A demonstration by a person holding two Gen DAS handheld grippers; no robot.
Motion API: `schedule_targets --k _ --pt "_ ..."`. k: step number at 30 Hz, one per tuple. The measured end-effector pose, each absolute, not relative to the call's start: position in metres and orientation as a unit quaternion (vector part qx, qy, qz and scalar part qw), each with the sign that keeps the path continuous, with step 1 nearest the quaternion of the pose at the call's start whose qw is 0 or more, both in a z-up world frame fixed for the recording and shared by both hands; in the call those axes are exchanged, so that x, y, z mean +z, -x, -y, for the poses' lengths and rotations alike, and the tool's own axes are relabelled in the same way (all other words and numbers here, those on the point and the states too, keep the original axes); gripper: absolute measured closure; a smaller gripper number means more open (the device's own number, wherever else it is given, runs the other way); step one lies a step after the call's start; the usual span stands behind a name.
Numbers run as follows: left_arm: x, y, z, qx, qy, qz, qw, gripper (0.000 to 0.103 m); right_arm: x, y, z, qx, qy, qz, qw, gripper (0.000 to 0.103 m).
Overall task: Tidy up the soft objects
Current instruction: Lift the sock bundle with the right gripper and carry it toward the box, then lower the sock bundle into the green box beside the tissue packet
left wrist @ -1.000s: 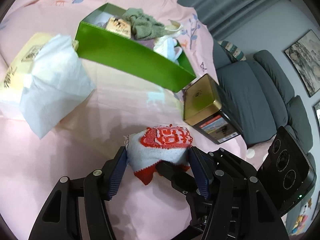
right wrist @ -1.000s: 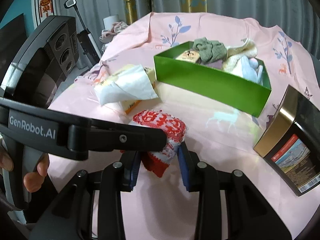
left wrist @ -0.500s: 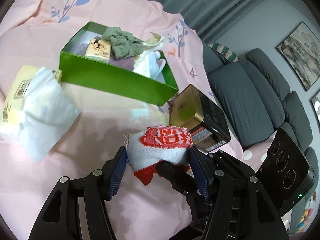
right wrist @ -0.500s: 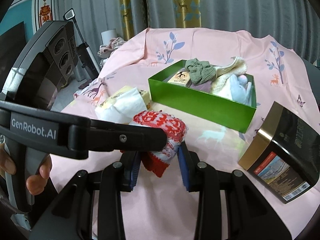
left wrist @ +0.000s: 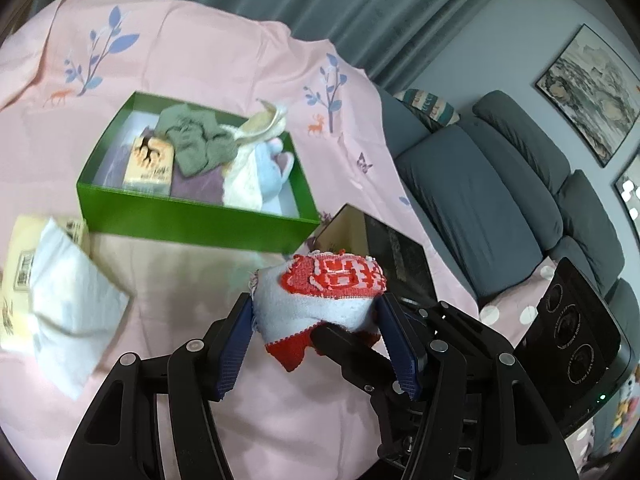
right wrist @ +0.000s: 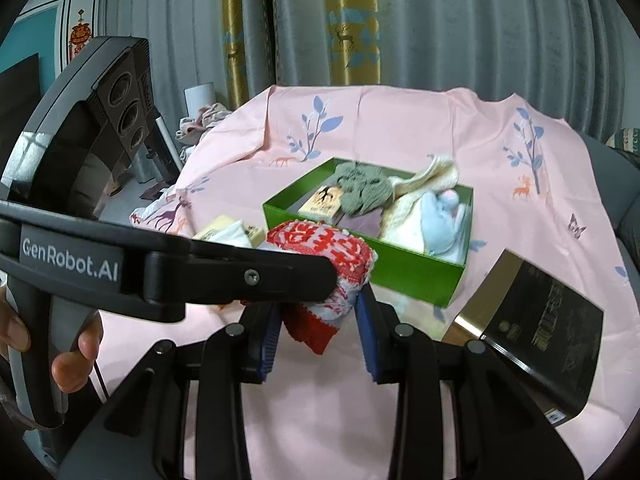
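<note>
Left gripper (left wrist: 316, 332) — we hold it clamped across the folded red-and-white knit cloth (left wrist: 320, 300), one blue pad on each flank of the bundle, the cloth lifted clear of the cover below. Right gripper (right wrist: 318, 328) — clenched on the lower red corner of the same cloth from the other side, so both of our hands carry it about equally. Green box (left wrist: 192, 220) — ahead of both grippers and a little to the left of the left one, its near wall facing us and its long axis running across our line of reach; we judge the cloth must travel forward over that wall. Contents: a grey-green knit (left wrist: 196, 144), a cream cloth, a pale blue soft item and a small printed packet (left wrist: 150, 166); some bare floor shows at the box's near right corner. Tissue pack (left wrist: 52, 280) — left of the left gripper. Black-and-gold tin (right wrist: 532, 340) — right of the right gripper, near the box. Surface: a pink printed bedcover (left wrist: 192, 60). Room: grey curtains behind, a grey sofa (left wrist: 500, 184) to the right, framed pictures on the wall.
</note>
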State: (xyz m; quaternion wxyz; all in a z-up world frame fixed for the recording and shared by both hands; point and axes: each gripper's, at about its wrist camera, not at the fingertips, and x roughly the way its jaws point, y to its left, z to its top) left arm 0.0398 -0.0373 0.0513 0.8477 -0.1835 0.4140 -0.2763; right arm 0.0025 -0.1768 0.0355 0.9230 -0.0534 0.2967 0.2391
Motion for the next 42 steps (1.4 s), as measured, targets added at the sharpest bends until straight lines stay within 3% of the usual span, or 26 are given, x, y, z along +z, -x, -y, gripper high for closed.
schedule_targets --k 15,42 --pt "0.058 -0.08 0.023 -0.259 0.182 -0.411 0.855 0.04 0.039 -0.047 0.162 0.242 0.058 -0.291 0.924 0.069" --pt "0.026 -0.213 -0.011 -0.214 0.221 -0.446 0.841 0.04 0.011 -0.177 0.129 0.226 0.039 -0.33 0.916 0.069"
